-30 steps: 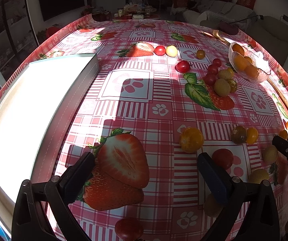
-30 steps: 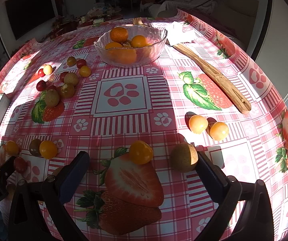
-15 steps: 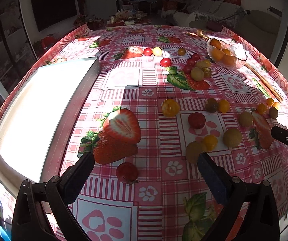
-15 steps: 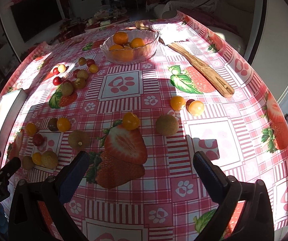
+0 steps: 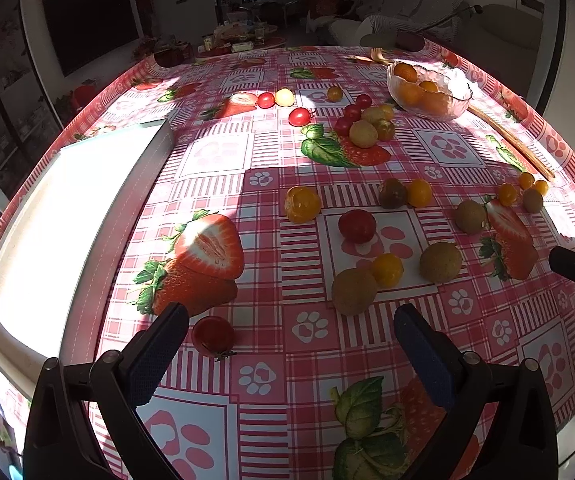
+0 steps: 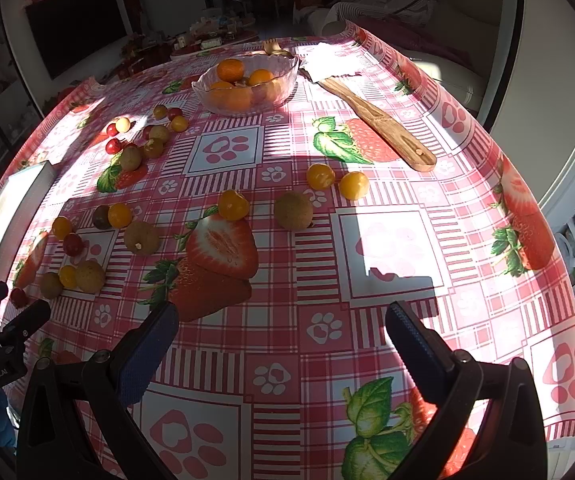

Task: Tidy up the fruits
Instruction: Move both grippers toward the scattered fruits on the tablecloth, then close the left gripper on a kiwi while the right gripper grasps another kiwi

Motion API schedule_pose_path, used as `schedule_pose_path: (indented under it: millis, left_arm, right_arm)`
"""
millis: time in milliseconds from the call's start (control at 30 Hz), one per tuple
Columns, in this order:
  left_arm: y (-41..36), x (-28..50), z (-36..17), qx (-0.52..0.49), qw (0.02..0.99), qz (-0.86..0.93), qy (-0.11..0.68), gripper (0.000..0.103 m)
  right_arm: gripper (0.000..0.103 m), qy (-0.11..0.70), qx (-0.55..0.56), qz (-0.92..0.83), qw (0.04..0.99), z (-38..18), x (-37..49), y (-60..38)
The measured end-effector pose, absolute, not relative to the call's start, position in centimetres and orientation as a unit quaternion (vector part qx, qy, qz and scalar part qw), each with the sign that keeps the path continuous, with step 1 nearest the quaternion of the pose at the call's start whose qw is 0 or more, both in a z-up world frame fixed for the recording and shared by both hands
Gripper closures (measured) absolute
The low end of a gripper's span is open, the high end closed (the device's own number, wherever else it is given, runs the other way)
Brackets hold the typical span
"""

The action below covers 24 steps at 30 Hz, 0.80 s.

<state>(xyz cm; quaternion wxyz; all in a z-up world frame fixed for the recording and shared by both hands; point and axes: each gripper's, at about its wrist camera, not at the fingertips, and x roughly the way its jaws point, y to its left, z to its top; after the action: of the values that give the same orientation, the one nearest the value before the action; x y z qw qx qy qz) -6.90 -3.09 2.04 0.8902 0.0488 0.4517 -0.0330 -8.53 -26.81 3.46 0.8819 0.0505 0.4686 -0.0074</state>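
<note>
- Left gripper [image 5: 291, 332]: fingers spread wide, nothing between them; raised above the near part of the table.
- Right gripper [image 6: 281, 330]: fingers spread wide, holding nothing; raised above the near table edge.
- Tablecloth [image 6: 391, 240]: red-and-white check with printed strawberries and paw marks; part sunlit, part in shadow.
- Glass bowl [image 6: 287, 67]: at 12 o'clock in the right wrist view, far side of the table; holds several orange fruits.
- Wooden spatula [image 6: 379, 120]: at 1 o'clock in the right wrist view, just beside the bowl, lying flat.
- White tray [image 5: 67, 216]: at 9 o'clock in the left wrist view, brightly lit; contents cannot be told.
- Red tomato [image 5: 212, 336]: just beside the left finger of the left gripper, not touching.
- Loose fruits: red, yellow and brown pieces scattered across the middle of the cloth, one cluster [image 5: 367, 124] at 1 o'clock in the left wrist view near the bowl.
- Brown fruit [image 6: 293, 211]: alone near the centre of the right wrist view.
</note>
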Motion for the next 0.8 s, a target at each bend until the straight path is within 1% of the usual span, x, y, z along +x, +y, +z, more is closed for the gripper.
schedule_pose_path:
  millis: [300, 500, 533, 600, 667, 700, 733, 767, 800]
  left_arm:
    - [-3.9, -6.3, 2.1, 0.067, 0.892, -0.034, 0.445, 0.000]
    - [-4.5, -6.0, 2.0, 0.070, 0.894, -0.039, 0.441, 0.000]
    - [-4.6, -5.9, 2.0, 0.071, 0.894, -0.039, 0.441, 0.003]
    - [-4.8, -5.7, 1.8, 0.072, 0.892, -0.042, 0.444, 0.010]
    - [-5.0, -5.5, 1.6, 0.070, 0.890, -0.046, 0.448, 0.011]
    - [-5.1, -5.5, 1.6, 0.070, 0.890, -0.047, 0.447, 0.016]
    - [-5.2, -5.5, 1.5, 0.072, 0.890, -0.051, 0.448, 0.024]
    - [-5.4, -5.5, 1.4, 0.073, 0.888, -0.056, 0.451, 0.027]
    - [-5.5, -5.4, 1.3, 0.072, 0.886, -0.059, 0.455, 0.031]
  right_arm:
    - [0.000, 0.464, 0.067, 0.006, 0.883, 3.6, -7.9, -26.5]
    - [0.001, 0.461, 0.072, -0.003, 0.884, 3.6, -7.3, -27.9]
    - [0.002, 0.461, 0.073, -0.004, 0.884, 3.6, -7.1, -28.1]
    - [0.007, 0.461, 0.072, -0.002, 0.884, 3.6, -6.5, -28.3]
    - [0.015, 0.465, 0.074, 0.002, 0.882, 3.3, -5.8, -28.3]
    - [0.018, 0.467, 0.074, 0.003, 0.881, 3.2, -5.4, -28.3]
    - [0.025, 0.469, 0.073, 0.005, 0.880, 3.0, -5.0, -28.3]
    - [0.031, 0.471, 0.072, 0.007, 0.879, 2.8, -4.6, -28.2]
    - [0.032, 0.472, 0.071, 0.009, 0.879, 2.7, -4.2, -28.1]
